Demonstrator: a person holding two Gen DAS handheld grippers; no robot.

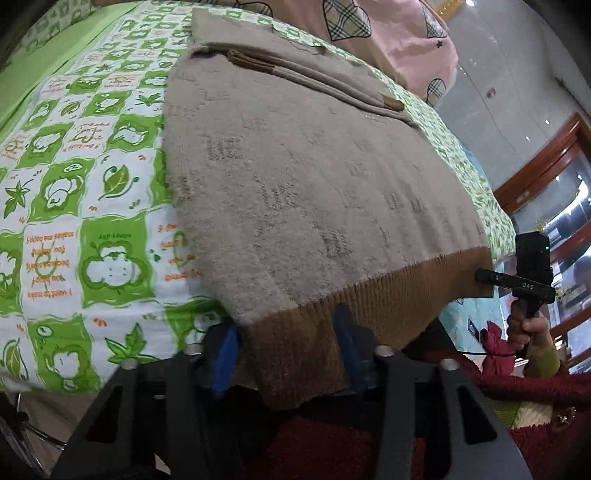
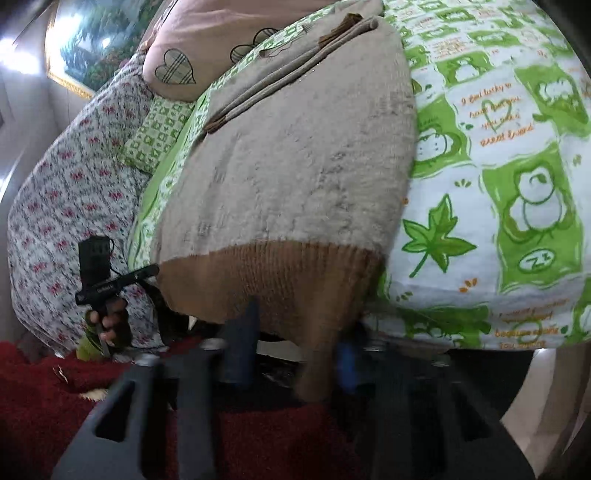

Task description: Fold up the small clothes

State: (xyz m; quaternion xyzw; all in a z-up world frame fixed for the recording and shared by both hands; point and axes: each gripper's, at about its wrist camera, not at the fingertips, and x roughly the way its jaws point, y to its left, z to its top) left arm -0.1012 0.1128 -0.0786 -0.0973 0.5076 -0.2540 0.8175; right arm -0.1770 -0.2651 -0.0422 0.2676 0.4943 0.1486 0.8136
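Note:
A beige knit sweater (image 1: 303,177) with a brown ribbed hem (image 1: 332,314) lies on the green-and-white patterned bed sheet (image 1: 74,184), sleeves folded across its far end. My left gripper (image 1: 288,350) has its blue-padded fingers standing apart, with the hem's left corner hanging between them. In the right wrist view the same sweater (image 2: 295,166) hangs its hem (image 2: 273,280) over the bed edge. My right gripper (image 2: 295,354) also has its fingers apart, with the hem's right corner draped between them. Each gripper shows in the other's view, the right one (image 1: 524,280) and the left one (image 2: 107,280).
A pink pillow with plaid hearts (image 1: 388,33) lies at the head of the bed. A floral quilt (image 2: 66,184) is beside the sheet. The person's dark red sleeves (image 1: 517,387) are below the grippers. A wooden cabinet (image 1: 554,166) stands at the right.

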